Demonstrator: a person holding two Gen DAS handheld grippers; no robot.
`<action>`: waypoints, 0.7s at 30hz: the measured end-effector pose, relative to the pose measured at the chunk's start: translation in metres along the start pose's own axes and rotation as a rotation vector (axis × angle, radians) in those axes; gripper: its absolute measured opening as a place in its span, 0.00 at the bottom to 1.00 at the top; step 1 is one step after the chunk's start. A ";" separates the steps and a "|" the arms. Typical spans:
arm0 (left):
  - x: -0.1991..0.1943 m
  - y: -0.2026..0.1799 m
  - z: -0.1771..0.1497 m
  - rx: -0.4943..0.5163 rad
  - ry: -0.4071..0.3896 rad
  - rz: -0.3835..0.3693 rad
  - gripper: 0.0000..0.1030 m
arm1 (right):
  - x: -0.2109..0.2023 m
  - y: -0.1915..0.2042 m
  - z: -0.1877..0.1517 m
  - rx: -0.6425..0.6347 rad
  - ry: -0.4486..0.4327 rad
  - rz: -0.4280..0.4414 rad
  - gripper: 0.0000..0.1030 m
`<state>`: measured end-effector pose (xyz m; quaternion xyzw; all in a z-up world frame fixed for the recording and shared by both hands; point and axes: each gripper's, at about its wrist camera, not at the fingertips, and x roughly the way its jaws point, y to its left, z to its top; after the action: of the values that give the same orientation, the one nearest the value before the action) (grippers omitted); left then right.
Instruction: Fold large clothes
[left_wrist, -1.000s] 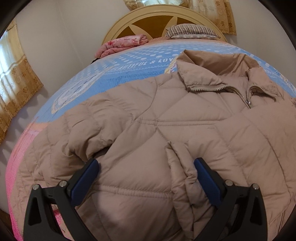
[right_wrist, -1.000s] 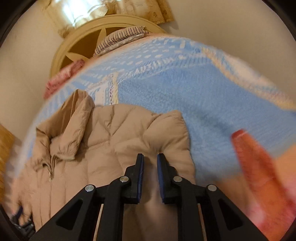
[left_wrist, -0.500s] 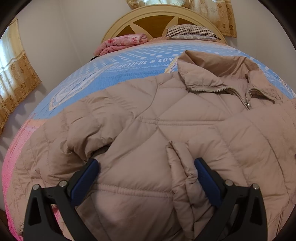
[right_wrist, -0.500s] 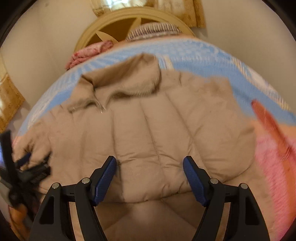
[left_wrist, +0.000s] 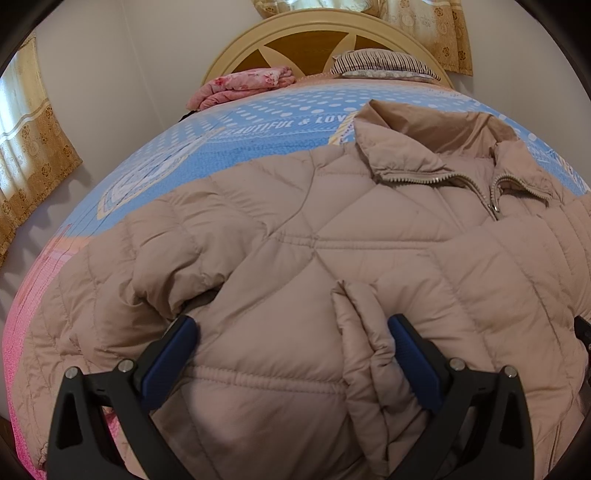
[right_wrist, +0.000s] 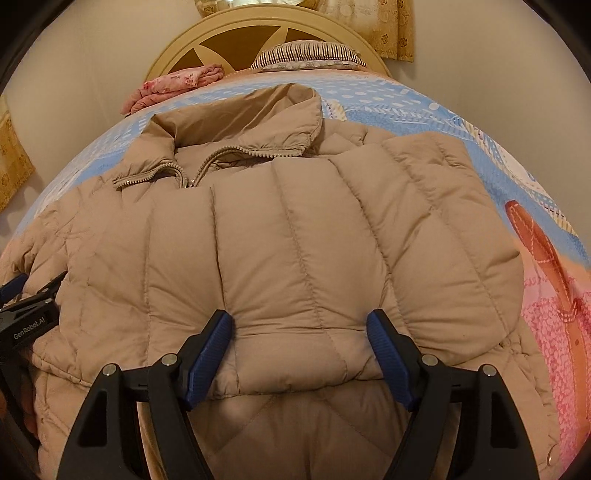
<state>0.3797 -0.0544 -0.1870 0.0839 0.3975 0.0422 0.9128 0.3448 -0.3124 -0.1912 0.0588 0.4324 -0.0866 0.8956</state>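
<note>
Padded beige jacket (right_wrist: 295, 236): laid front-up across the blue-and-pink bedspread (left_wrist: 258, 144), collar (right_wrist: 258, 122) toward twelve o'clock, one sleeve folded over the chest. Right gripper (right_wrist: 299, 354): jaws just spread wide, the folded sleeve's cuff lying between them, unpinched. Left gripper (left_wrist: 291, 354): jaws spread over the jacket, a padded fold seen between them, nothing pinched.

"BEAUTIFUL & LOV" on bedspread (left_wrist: 280, 125); "GenRobot.AI" on left tongs (right_wrist: 26, 295)
</note>
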 end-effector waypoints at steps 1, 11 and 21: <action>0.000 0.000 0.000 0.000 0.001 -0.001 1.00 | 0.000 0.000 0.000 -0.001 0.000 -0.002 0.74; -0.012 0.027 0.006 -0.025 0.066 -0.065 1.00 | 0.002 0.001 0.001 0.000 -0.003 -0.005 0.75; -0.094 0.244 -0.079 -0.117 -0.059 0.249 1.00 | -0.001 -0.001 -0.001 0.006 -0.018 0.016 0.75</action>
<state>0.2558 0.1811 -0.1268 0.0802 0.3540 0.1757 0.9151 0.3438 -0.3128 -0.1913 0.0643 0.4236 -0.0812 0.8999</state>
